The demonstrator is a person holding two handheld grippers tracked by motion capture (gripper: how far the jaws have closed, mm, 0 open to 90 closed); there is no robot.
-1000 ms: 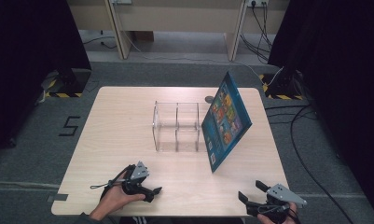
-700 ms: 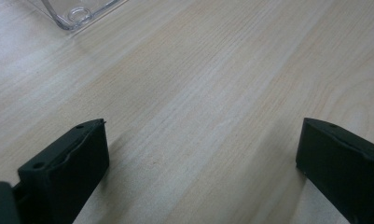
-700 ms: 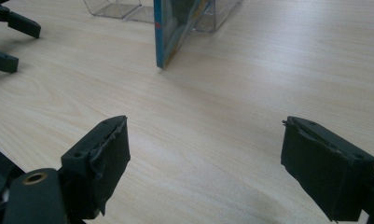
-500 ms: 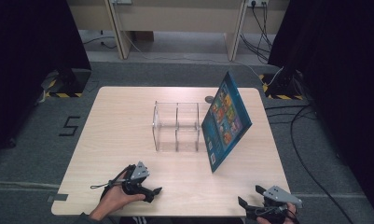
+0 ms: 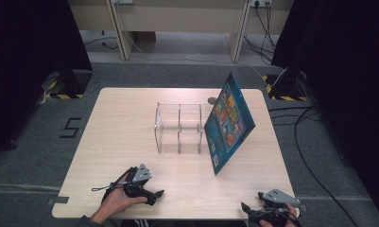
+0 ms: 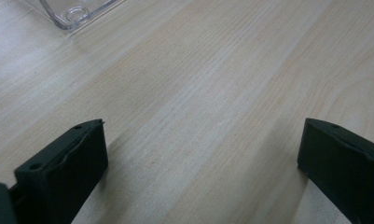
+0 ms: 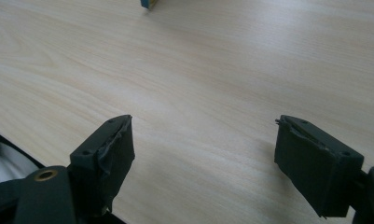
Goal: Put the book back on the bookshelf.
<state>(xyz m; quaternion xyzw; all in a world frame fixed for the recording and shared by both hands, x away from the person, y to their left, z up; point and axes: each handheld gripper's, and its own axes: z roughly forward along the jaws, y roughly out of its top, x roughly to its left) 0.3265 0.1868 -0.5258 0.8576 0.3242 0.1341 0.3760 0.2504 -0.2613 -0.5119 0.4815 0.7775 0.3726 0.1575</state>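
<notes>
Pale wood-grain laminate covers the rectangular table (image 5: 130,137), which is set on grey carpet between dark curtains. Nearest the grippers, a thin blue picture book (image 5: 229,124) with a colourful illustrated cover is propped upright and tilted at the table's right middle, leaning against a clear acrylic three-compartment organiser (image 5: 180,128) at the centre. A small dark round object (image 5: 211,100) is seen behind them. The left gripper (image 5: 158,194) is held low at the near edge, its black jaws wide apart over bare wood. At the near right corner, the right gripper (image 5: 245,210) has just been closing slightly, its jaws apart with nothing between them.
</notes>
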